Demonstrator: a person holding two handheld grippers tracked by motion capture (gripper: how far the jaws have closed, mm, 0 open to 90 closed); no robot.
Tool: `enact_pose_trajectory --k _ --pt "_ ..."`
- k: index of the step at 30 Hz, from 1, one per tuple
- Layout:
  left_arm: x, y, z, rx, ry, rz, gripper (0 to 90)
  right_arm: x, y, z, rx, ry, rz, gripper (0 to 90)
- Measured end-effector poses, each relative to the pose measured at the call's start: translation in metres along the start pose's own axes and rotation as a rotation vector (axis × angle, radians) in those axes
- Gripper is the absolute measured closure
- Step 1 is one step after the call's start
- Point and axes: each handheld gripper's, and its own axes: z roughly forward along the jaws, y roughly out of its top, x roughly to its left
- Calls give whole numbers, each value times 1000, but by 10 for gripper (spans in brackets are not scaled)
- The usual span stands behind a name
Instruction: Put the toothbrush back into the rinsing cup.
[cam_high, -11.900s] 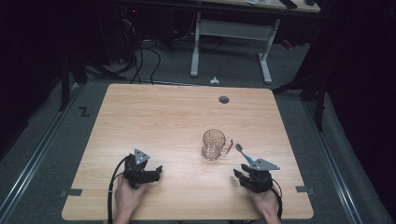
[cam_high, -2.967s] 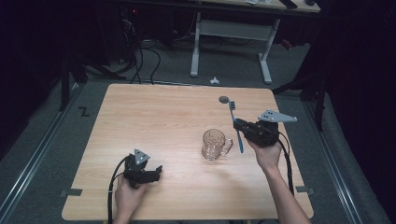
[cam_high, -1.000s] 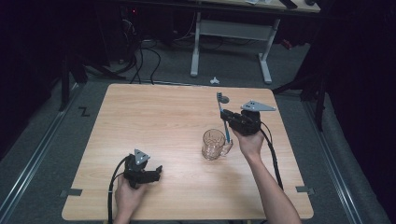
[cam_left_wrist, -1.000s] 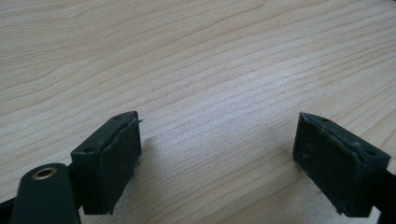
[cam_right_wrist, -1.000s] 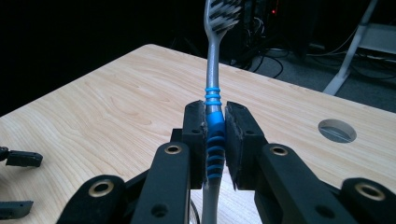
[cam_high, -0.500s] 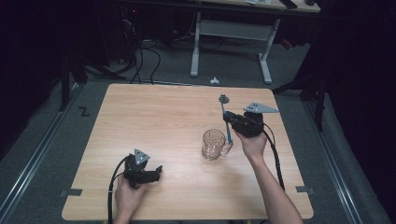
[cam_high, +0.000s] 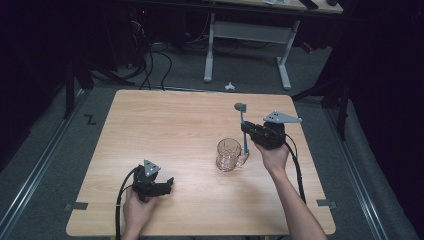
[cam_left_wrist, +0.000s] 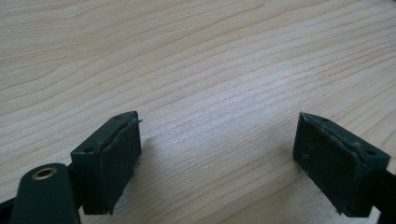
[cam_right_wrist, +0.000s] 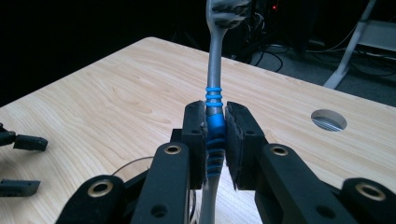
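A clear glass mug stands on the wooden table, right of centre. My right gripper is shut on a grey toothbrush with blue grip rings, held nearly upright just right of the mug, brush head up. The toothbrush has its lower end down by the mug's rim; whether it is inside the glass I cannot tell. The mug's rim shows faintly below the right gripper. My left gripper rests on the table near the front left, open, with bare wood between its pads.
A round cable hole is in the table near the far right edge. Beyond the table stand a white desk frame and cables on the floor. A small white object lies on the floor behind the table.
The right gripper lifted the toothbrush from the front right of the table, carried it behind the mug and turned it upright beside it. In the last second it lowered slightly. The left gripper stayed put.
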Motion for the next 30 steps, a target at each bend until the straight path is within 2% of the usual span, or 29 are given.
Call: enact_pose_trajectory --k 13,30 --pt "0 0 0 0 0 0 157 1 -3 -7 30 15 6 790" --pt "0 0 0 0 1 0 157 1 -7 -16 50 10 -6 790"
